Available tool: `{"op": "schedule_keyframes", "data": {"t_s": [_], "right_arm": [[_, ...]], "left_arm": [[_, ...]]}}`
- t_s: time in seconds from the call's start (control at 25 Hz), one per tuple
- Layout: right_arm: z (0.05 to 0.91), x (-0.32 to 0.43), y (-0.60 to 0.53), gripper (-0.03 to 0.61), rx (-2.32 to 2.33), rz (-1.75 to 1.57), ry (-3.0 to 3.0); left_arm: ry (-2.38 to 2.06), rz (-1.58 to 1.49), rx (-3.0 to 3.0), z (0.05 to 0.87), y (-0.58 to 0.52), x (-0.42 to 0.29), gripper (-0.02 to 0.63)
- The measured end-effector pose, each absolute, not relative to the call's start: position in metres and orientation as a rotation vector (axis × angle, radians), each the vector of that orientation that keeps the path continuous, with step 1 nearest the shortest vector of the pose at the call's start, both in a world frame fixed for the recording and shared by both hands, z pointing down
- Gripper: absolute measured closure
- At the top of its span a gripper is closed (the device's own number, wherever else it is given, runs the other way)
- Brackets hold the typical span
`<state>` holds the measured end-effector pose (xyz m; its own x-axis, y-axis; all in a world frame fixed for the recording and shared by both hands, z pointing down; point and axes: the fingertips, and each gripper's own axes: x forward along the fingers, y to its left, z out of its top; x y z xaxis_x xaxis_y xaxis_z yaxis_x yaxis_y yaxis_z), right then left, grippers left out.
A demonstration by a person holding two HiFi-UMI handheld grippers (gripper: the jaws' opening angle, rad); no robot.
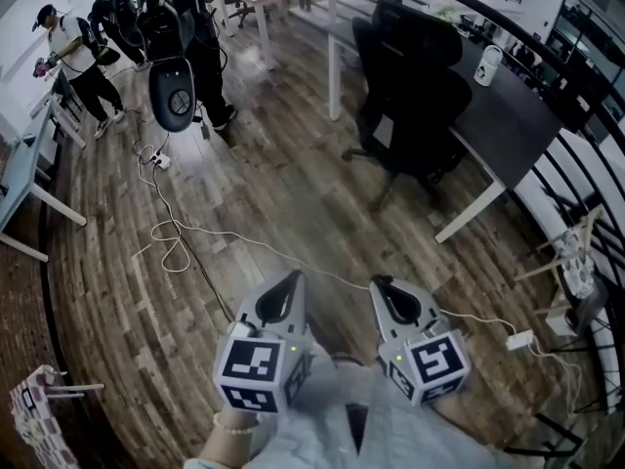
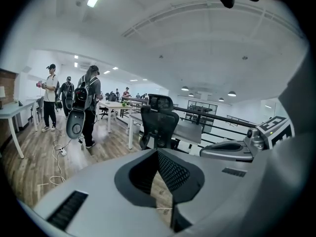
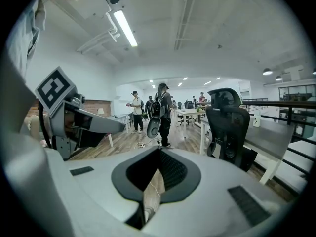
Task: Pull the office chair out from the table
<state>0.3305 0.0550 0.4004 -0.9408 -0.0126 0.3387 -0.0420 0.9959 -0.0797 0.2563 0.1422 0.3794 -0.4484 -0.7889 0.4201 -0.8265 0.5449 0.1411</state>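
A black office chair (image 1: 410,91) stands pushed in at a dark-topped table (image 1: 513,120) with white legs, at the far right of the head view. My left gripper (image 1: 293,277) and right gripper (image 1: 379,283) are held side by side low in that view, well short of the chair, pointing toward it. Both are shut with nothing between the jaws. In the left gripper view the chair (image 2: 159,125) sits straight beyond the closed left gripper (image 2: 158,152). The right gripper view shows the chair (image 3: 228,130) to the right of the closed right gripper (image 3: 159,149).
Several people (image 1: 181,27) stand at the far left with backpacks and gear. A white cable (image 1: 176,237) snakes over the wood floor to a power strip (image 1: 156,160). A second power strip (image 1: 520,340) lies right. A black railing (image 1: 586,164) runs behind the table; a white jug (image 1: 488,64) stands on it.
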Motion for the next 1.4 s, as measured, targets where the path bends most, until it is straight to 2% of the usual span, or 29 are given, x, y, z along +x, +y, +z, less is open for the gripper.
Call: {"op": "schedule_keyframes", "data": {"t_s": [1.0,1.4], "right_arm": [[0.386,0.093,0.021,0.574,0.238,0.103,-2.729],[0.39,0.045,0.011,0.574,0.358,0.073,-2.732]], "left_arm": [[-2.255,0.153,1.453,0.368,0.103,-0.001,0.607],[-2.245,0.173,1.509,0.372,0.103,-0.059,0.607]]}}
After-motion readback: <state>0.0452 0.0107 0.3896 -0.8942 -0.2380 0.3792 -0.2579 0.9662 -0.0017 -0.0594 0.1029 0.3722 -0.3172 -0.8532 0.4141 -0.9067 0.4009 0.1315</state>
